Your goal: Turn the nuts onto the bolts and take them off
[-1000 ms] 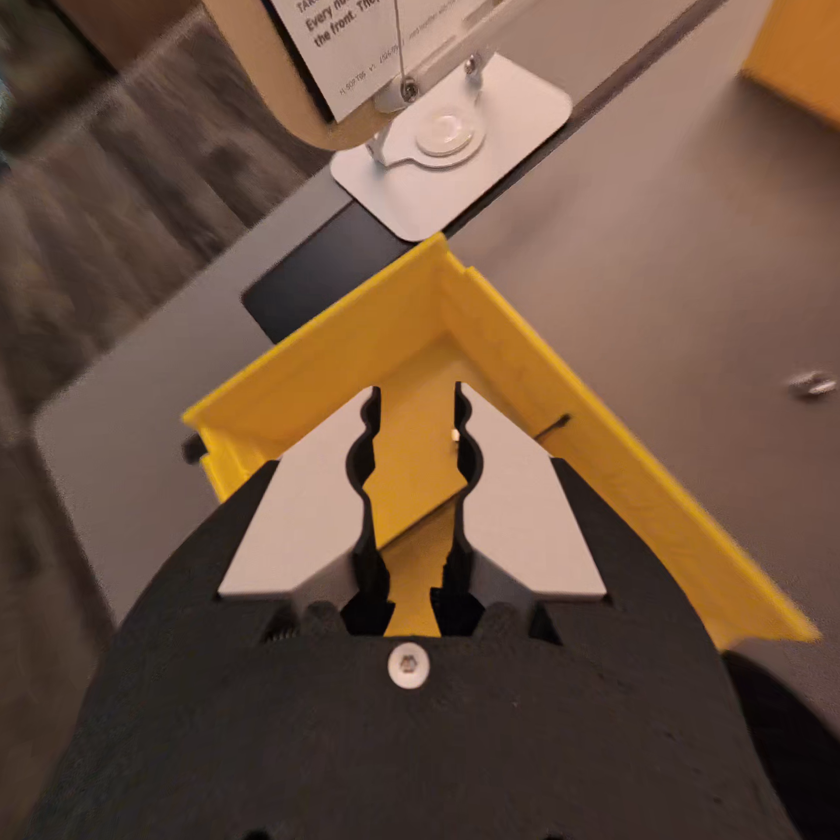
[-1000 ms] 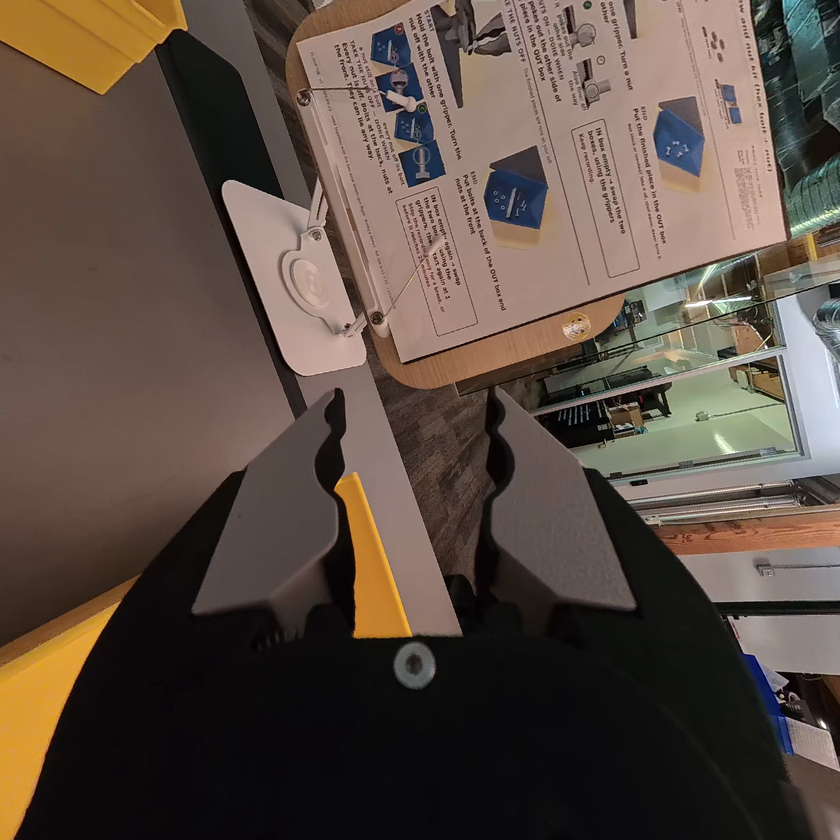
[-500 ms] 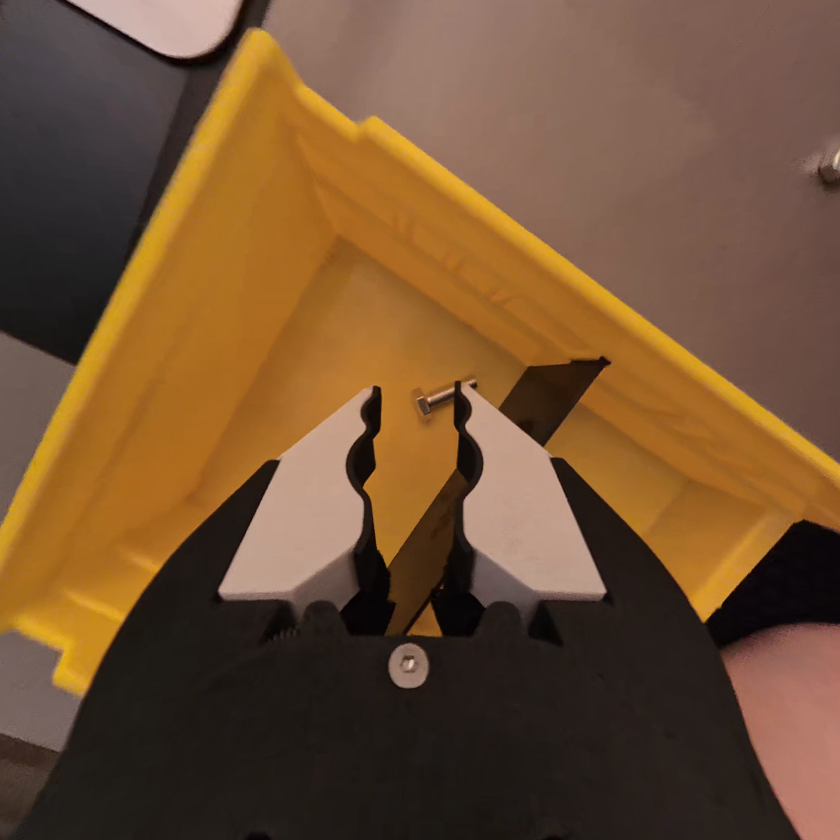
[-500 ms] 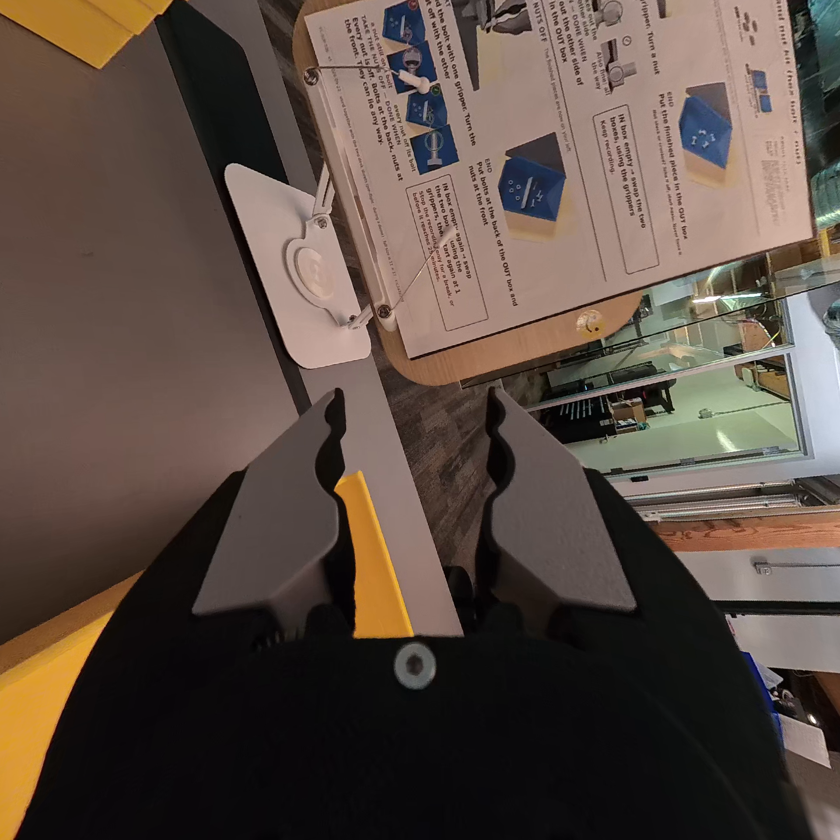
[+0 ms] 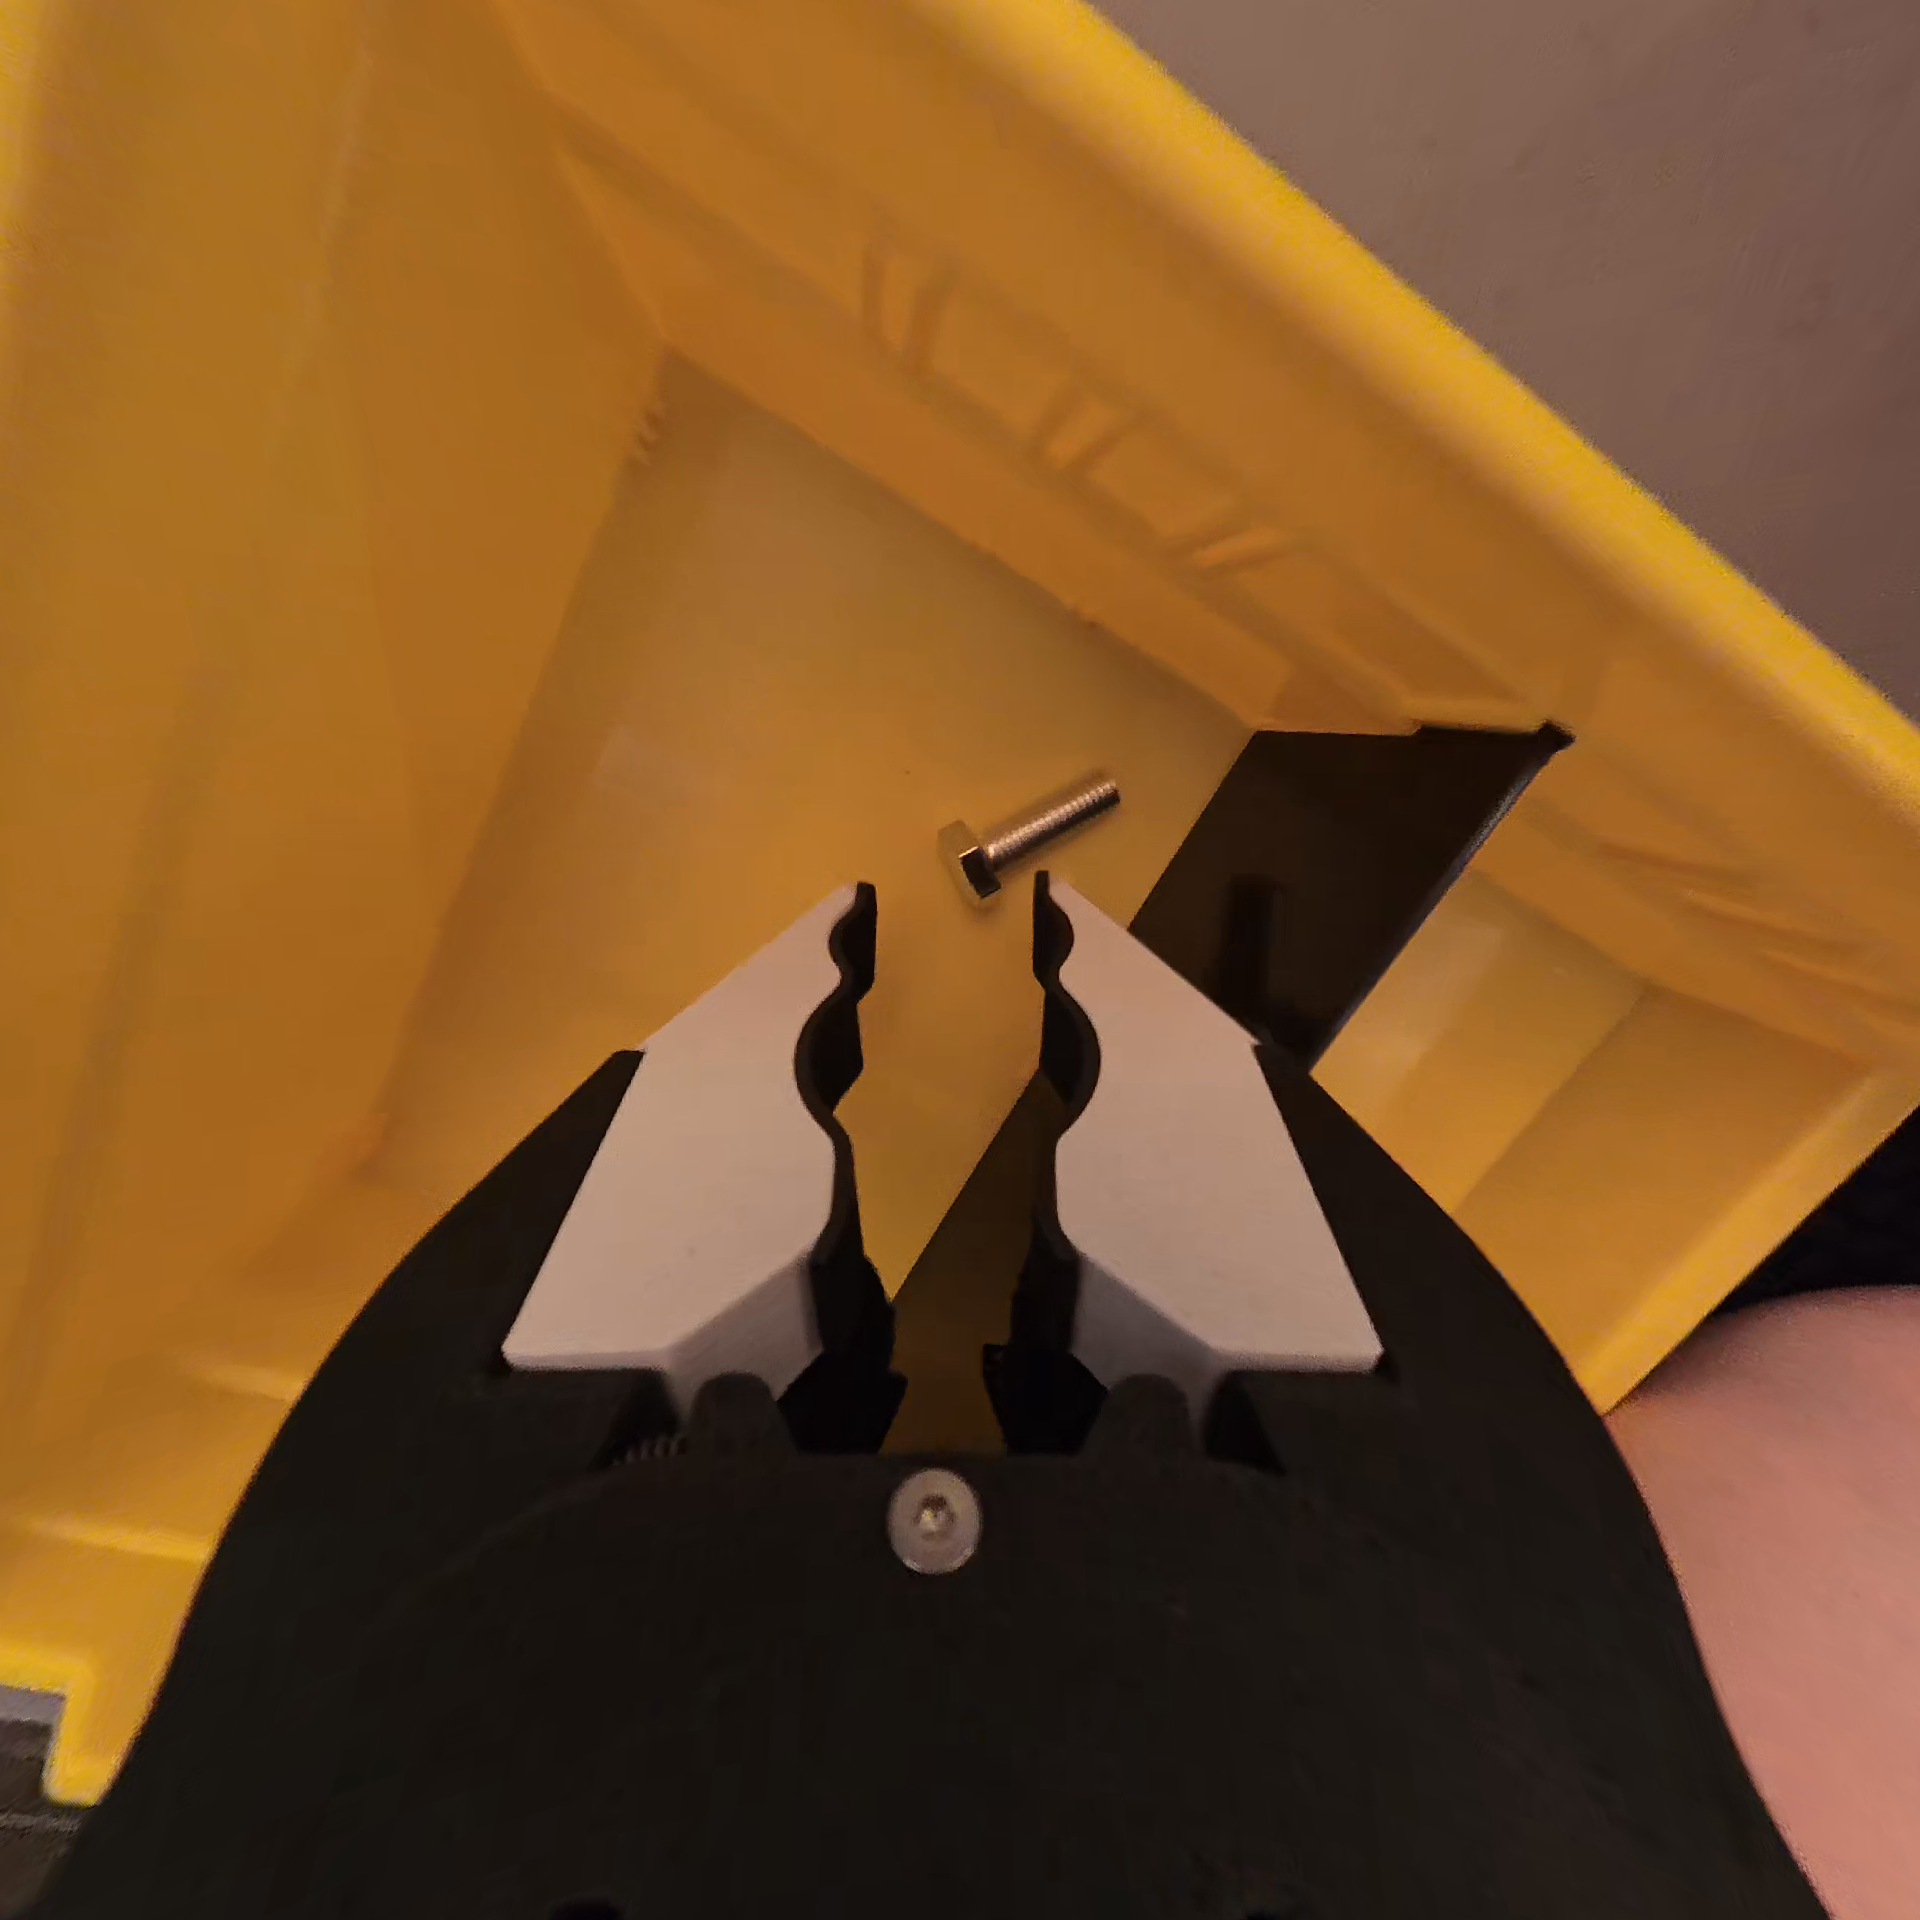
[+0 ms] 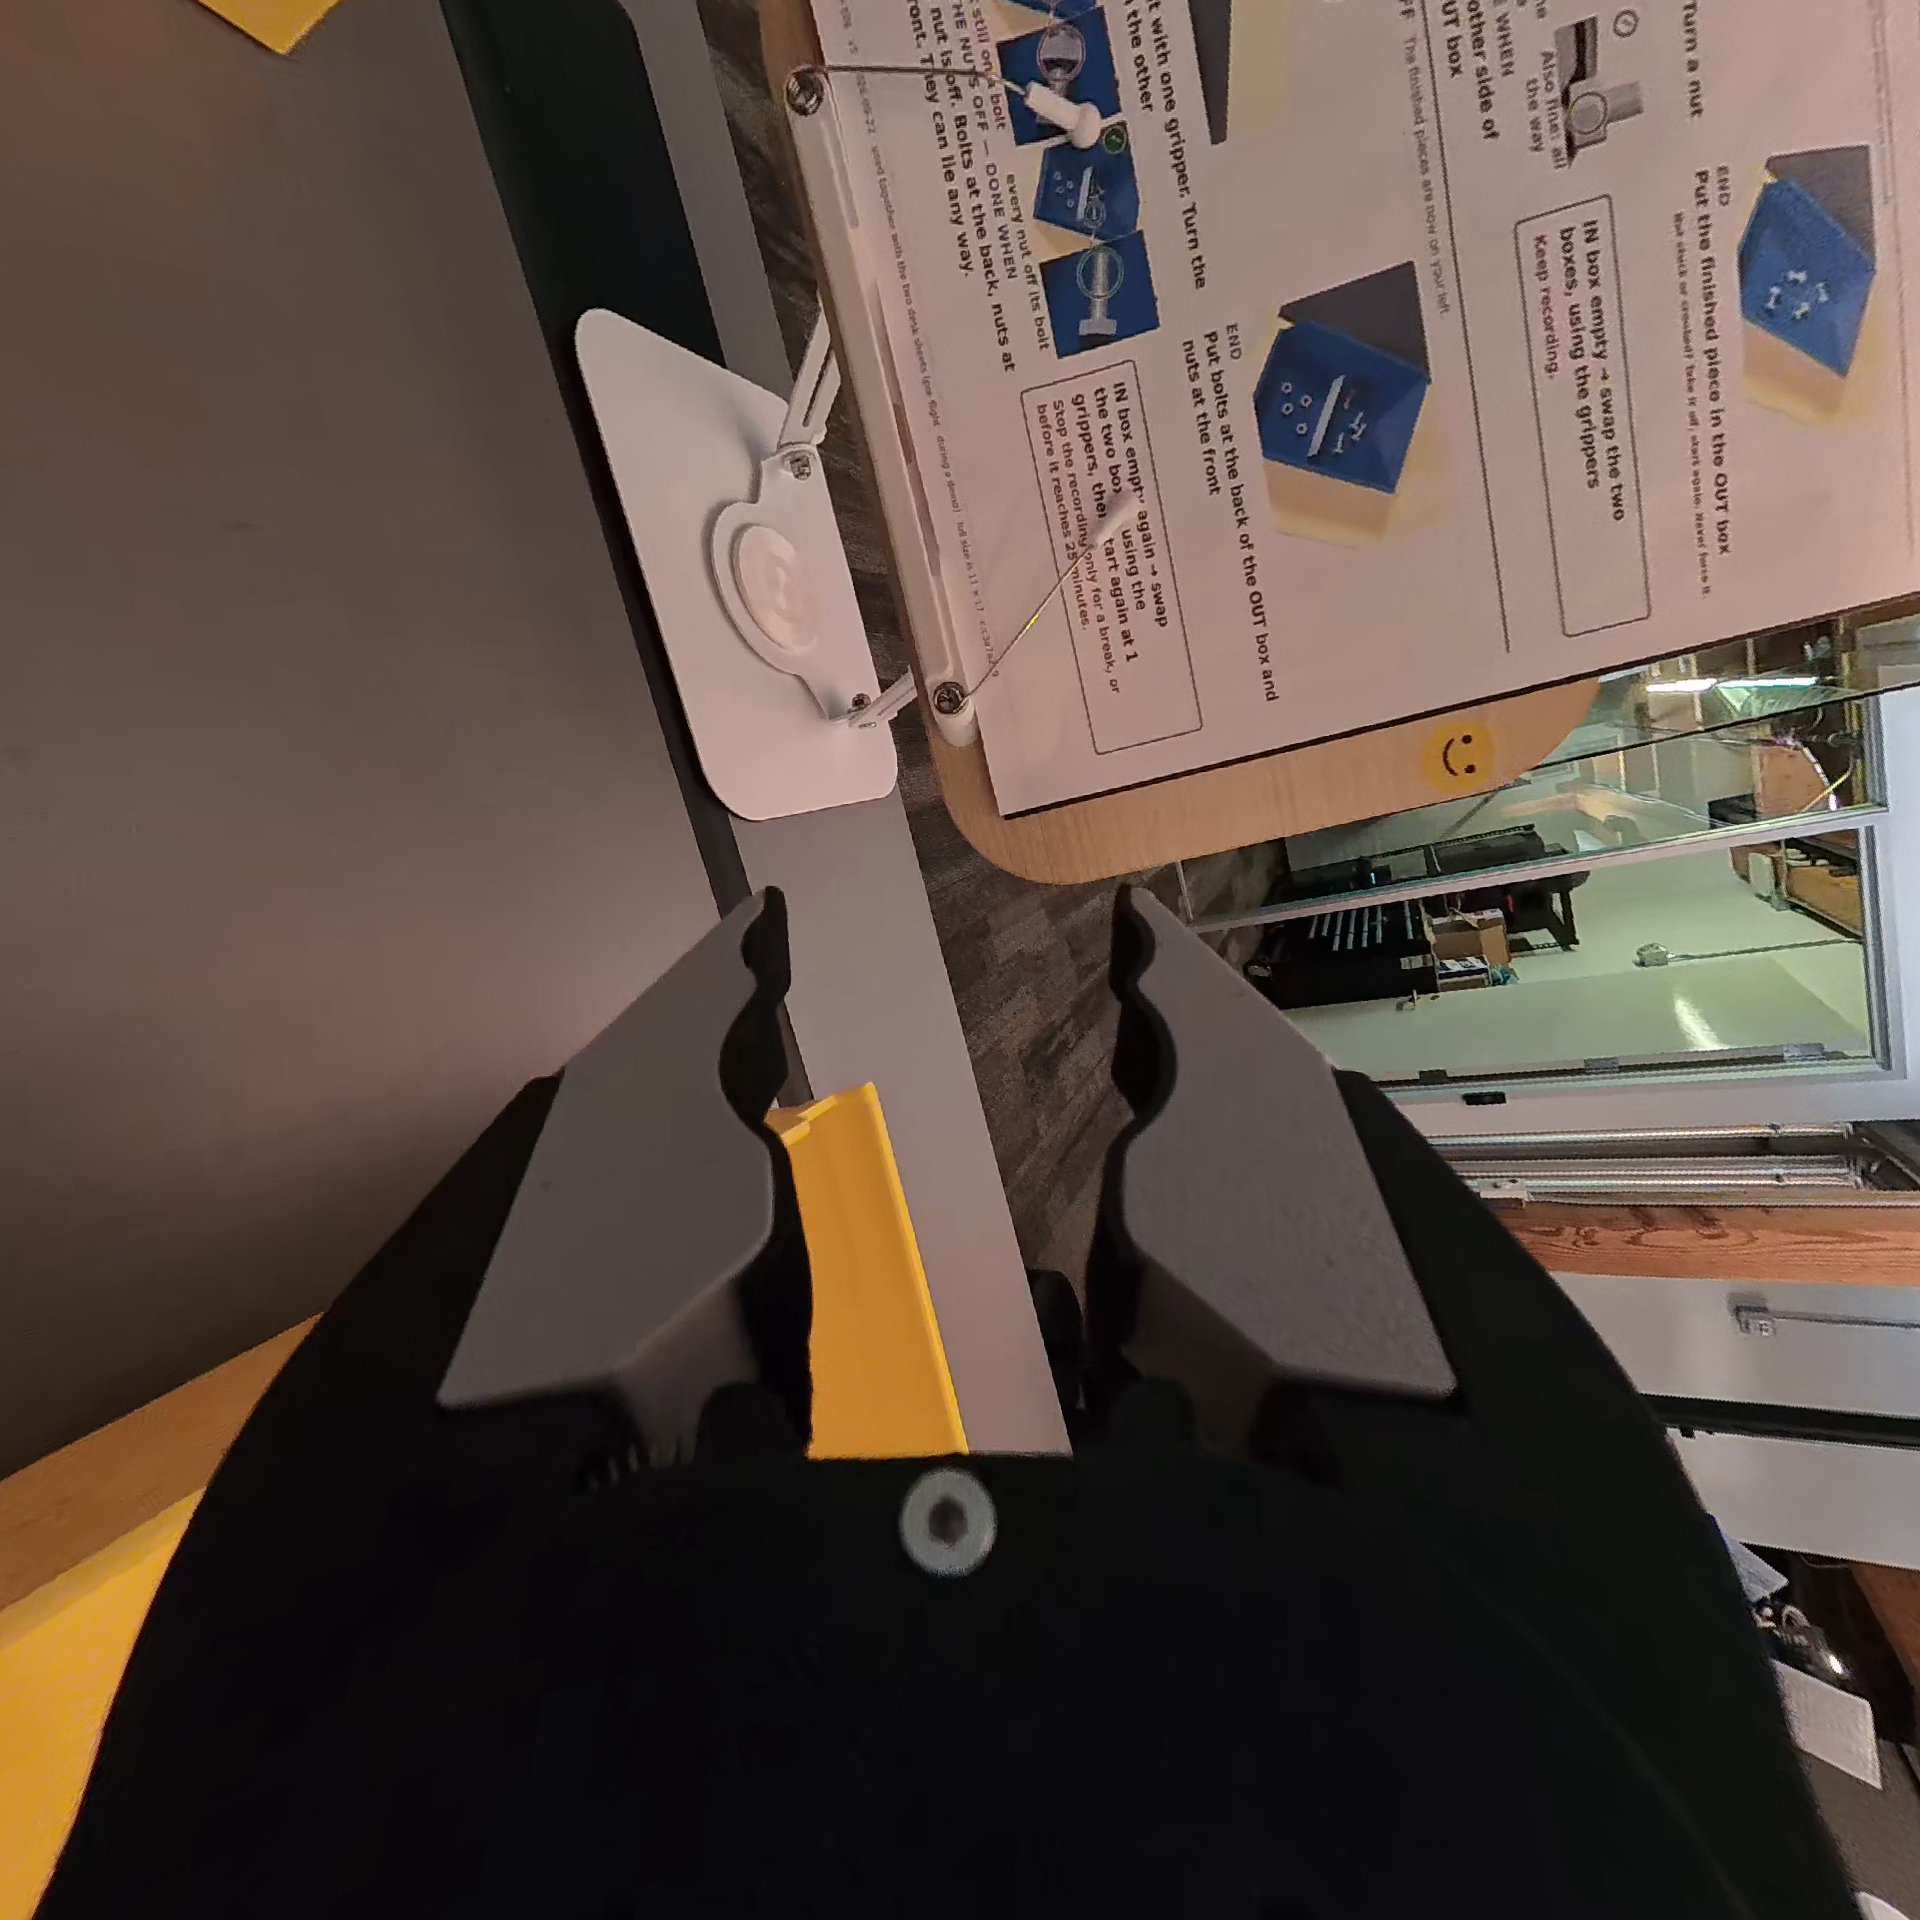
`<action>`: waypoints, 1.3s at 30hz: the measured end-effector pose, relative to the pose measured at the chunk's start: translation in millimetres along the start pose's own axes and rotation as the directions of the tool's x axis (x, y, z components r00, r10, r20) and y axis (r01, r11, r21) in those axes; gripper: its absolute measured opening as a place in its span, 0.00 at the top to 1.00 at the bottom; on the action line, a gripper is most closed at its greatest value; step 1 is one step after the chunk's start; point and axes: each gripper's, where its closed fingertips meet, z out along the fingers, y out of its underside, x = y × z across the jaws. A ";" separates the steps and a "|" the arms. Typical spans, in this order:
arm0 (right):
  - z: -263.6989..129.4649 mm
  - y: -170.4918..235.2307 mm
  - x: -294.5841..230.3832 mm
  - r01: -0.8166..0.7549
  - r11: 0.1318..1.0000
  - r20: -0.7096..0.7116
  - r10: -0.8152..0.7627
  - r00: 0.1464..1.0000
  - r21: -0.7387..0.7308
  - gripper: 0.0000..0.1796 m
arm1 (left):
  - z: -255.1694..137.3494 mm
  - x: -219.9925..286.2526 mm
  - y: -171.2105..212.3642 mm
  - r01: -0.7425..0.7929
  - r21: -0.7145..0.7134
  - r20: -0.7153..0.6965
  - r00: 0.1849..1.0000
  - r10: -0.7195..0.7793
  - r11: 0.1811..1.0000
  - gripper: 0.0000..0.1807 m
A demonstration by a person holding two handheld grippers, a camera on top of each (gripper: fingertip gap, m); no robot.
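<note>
Yellow bin [image 5: 312,623] holds one hex bolt [image 5: 1023,836] just ahead of the left gripper [image 5: 954,888], whose fingers gape empty, while the right gripper [image 6: 948,904] is likewise spread, empty, over the grey table [image 6: 312,623].

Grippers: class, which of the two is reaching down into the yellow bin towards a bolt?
The left gripper: its open fingers hover just short of the bolt; the right gripper points off the table.
</note>
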 end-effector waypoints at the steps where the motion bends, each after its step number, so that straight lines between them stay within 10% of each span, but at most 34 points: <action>1: -0.3 -0.3 0.2 -0.002 1.000 0.000 0.002 1.000 0.002 0.66 | 1.9 -0.5 1.9 -0.007 -0.011 0.002 1.000 0.007 1.000 0.84; 16: 0.0 0.2 -0.6 0.004 1.000 0.004 -0.004 1.000 -0.002 0.66 | 17.7 6.7 11.4 -0.017 -0.079 -0.055 0.998 0.013 0.997 0.96; 27: -0.3 1.1 -0.3 -0.001 1.000 0.006 0.001 1.000 0.002 0.66 | -21.4 -23.3 21.1 0.149 -0.020 0.163 0.976 -0.144 0.989 0.97; 34: 0.4 -37.3 -11.2 -0.024 0.990 0.038 0.019 0.999 0.140 0.66 | -97.8 -14.9 -27.3 0.113 0.363 0.231 0.951 -0.207 0.925 0.97; 39: -19.9 -115.4 -42.5 -0.130 0.894 0.199 0.047 0.979 0.430 0.66 | -165.2 59.1 -117.7 0.057 0.734 0.027 0.993 -0.113 0.677 0.97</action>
